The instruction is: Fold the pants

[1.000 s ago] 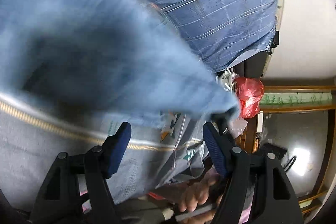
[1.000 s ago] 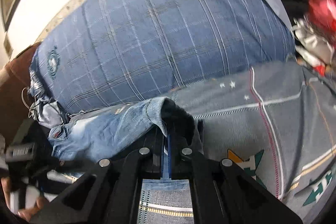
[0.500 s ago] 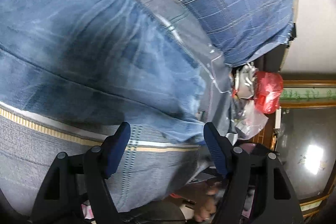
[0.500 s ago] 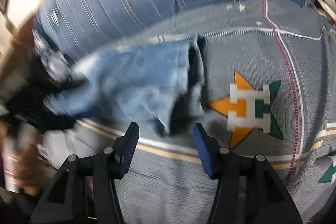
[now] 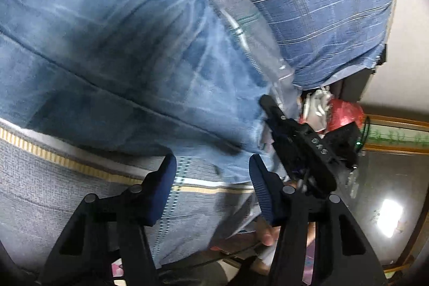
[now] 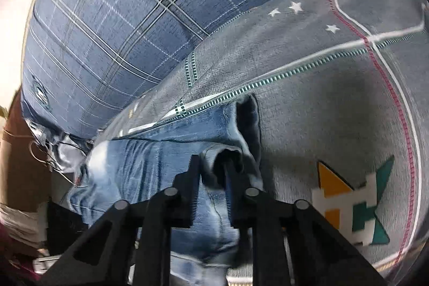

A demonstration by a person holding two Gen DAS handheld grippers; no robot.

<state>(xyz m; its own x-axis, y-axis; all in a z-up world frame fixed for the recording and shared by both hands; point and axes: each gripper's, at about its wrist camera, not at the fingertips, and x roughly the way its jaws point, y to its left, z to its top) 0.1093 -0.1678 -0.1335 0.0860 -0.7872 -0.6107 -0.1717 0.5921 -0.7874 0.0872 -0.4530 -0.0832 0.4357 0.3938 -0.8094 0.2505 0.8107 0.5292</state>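
Note:
Blue jeans (image 5: 107,44) lie spread over a grey patterned blanket (image 5: 53,192). My left gripper (image 5: 213,173) hovers at their near edge. Its jaws are closing, with the denim hem and blanket between the blue pads (image 5: 166,178), which touch nothing. In the right wrist view the jeans (image 6: 150,165) end in a bunched fold. My right gripper (image 6: 211,165) points down onto that fold, its jaws closing, and denim fills the narrow gap between them. The left wrist view shows the right gripper (image 5: 268,109) at the jeans' right edge.
A blue plaid quilt (image 6: 120,18) is heaped behind the blanket (image 6: 308,111), which bears an orange and green star print (image 6: 354,205). A red bag (image 5: 346,114) and crumpled wrappers sit past the bed's end. A hand (image 5: 268,235) shows below the left gripper.
The jeans have dropped flat onto the blanket. My right gripper let go, opened, came down and closed around the end fold. The left jaws have narrowed, and the right gripper now shows in the left wrist view.

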